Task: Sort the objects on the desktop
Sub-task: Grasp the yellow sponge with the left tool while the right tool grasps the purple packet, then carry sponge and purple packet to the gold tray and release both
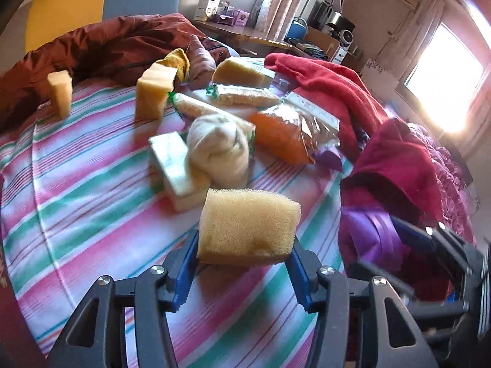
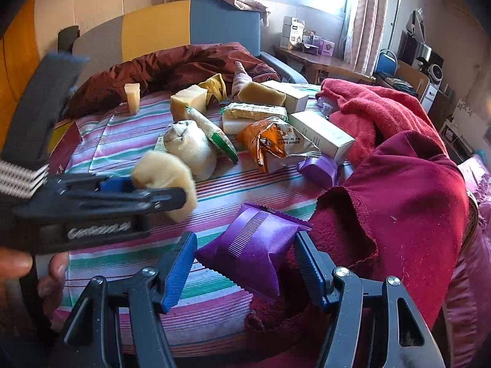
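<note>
both grippers are black plastic frames with ribbed blue pads and round silver screws at the joints. the left gripper (image 2: 172,196) carries white lettering on its side and a band of striped elastic.

Little can be read; the orange snack bag (image 2: 270,144), in the middle of the striped bed cover, bears small dark printed digits like a date code, too blurred to make out; the left gripper (image 2: 172,197) carries raised lettering on its black side, smeared by motion and illegible; the boxes' labels are too small.
</note>
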`<state>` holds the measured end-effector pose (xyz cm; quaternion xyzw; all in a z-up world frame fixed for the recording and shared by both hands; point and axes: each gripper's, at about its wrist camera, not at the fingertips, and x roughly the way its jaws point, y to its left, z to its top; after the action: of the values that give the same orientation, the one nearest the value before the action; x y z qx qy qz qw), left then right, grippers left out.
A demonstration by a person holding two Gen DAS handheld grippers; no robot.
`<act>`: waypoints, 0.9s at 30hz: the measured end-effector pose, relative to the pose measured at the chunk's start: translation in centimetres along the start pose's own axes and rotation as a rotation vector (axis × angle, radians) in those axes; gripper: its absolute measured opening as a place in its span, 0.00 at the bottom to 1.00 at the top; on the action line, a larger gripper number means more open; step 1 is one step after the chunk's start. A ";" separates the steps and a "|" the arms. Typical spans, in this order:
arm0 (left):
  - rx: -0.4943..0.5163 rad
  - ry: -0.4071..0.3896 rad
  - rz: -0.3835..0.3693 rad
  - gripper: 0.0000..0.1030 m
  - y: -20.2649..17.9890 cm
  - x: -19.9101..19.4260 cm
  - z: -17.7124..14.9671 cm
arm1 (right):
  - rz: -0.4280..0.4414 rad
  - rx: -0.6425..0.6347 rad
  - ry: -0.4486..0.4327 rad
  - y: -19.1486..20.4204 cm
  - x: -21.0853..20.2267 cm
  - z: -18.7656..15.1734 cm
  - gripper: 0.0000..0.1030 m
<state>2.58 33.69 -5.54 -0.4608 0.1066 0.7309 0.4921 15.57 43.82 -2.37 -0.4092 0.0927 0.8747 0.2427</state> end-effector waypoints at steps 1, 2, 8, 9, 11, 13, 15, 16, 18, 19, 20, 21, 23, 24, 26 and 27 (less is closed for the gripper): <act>-0.008 -0.001 -0.010 0.52 0.3 -0.4 -0.5 | 0.012 0.007 0.002 0.1 0.0 -0.1 0.64; -0.018 -0.003 -0.017 0.52 0.4 -0.6 -0.8 | 0.027 0.017 0.007 0.1 0.1 -0.1 0.64; -0.068 -0.024 -0.039 0.52 1.9 -2.8 -2.6 | 0.069 0.020 0.036 1.2 0.8 -0.5 0.64; -0.076 -0.032 -0.038 0.52 2.2 -3.2 -3.0 | 0.071 0.017 0.038 1.5 0.8 -0.4 0.64; -0.098 -0.048 -0.040 0.52 2.7 -3.9 -3.8 | 0.072 0.011 0.039 1.9 0.7 -0.3 0.64; -0.109 -0.067 -0.037 0.52 3.2 -4.6 -4.3 | 0.073 0.003 0.035 2.4 0.4 -0.1 0.64; -0.102 -0.084 -0.021 0.51 3.4 -5.4 -4.9 | 0.074 -0.005 0.029 3.1 0.1 0.2 0.64; -0.099 -0.094 -0.020 0.51 3.5 -6.0 -5.1 | 0.074 -0.010 0.025 3.4 0.0 0.4 0.64; -0.098 -0.113 -0.022 0.51 3.6 -7.1 -5.3 | 0.080 -0.025 0.019 4.3 -0.3 0.9 0.64; -0.096 -0.125 -0.016 0.51 3.8 -7.7 -5.5 | 0.084 -0.030 0.017 4.6 -0.4 1.1 0.64; -0.095 -0.136 -0.003 0.51 3.9 -8.3 -5.5 | 0.088 -0.037 0.014 5.1 -0.6 1.3 0.64; -0.097 -0.149 0.012 0.51 4.2 -9.0 -5.7 | 0.090 -0.046 0.010 5.5 -0.7 1.6 0.64; -0.111 -0.174 0.016 0.51 5.0 -10.7 -5.9 | 0.096 -0.075 -0.002 6.8 -1.0 2.4 0.64; -0.121 -0.187 0.020 0.51 5.4 -11.4 -5.9 | 0.104 -0.085 -0.009 7.5 -1.2 2.8 0.64; -0.146 -0.216 0.035 0.51 6.7 -13.4 -6.1 | 0.127 -0.100 -0.016 8.8 -1.3 3.7 0.64; -0.158 -0.227 0.051 0.51 7.4 -14.2 -6.1 | 0.147 -0.112 -0.022 9.8 -1.3 4.4 0.64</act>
<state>1.30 17.44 -0.07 -0.4097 0.0041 0.7967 0.4442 8.44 36.48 1.14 -0.4047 0.0705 0.8984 0.1556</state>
